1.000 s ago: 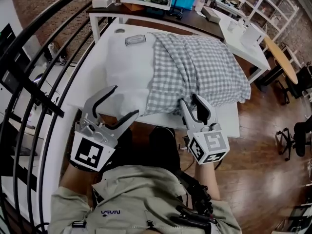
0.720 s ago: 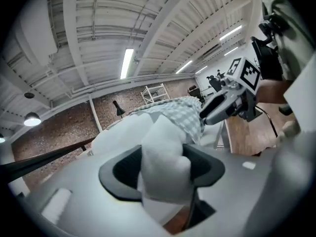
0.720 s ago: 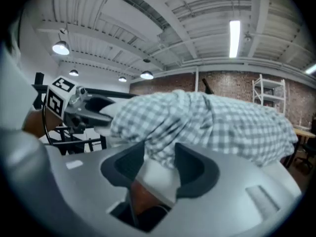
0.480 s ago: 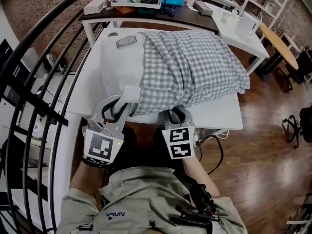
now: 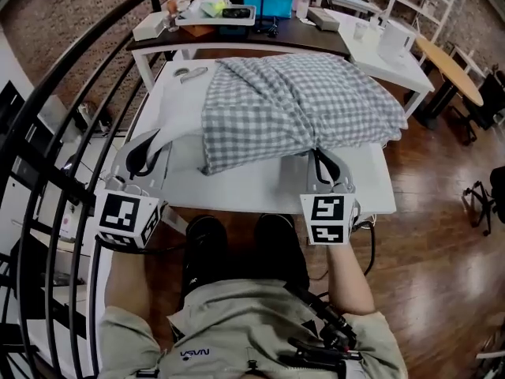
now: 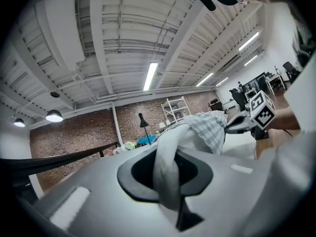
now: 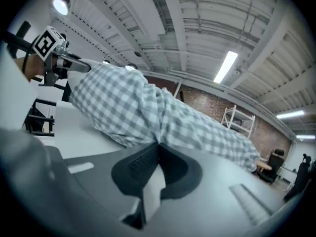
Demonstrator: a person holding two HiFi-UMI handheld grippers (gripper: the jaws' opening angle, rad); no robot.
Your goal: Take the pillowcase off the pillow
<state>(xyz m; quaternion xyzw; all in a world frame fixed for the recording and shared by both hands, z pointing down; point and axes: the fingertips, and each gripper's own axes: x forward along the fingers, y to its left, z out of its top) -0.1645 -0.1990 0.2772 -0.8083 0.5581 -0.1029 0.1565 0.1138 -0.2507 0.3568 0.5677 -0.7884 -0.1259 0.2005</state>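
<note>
Gingham pillowcase [image 5: 292, 101] lies on bench [image 5: 260, 186], most of pillow [image 5: 175, 105] covered; white end bared at left. Pillow corner clamped in left tongs [image 5: 147, 150], jaws just closed in. Hem clenched in right tongs [image 5: 319, 160]. Stripping judged barely begun.

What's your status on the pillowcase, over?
Left gripper just closed on white pillow corner. Right gripper shut on checked pillowcase near edge. Case covers most of the pillow. No obstruction seen.
</note>
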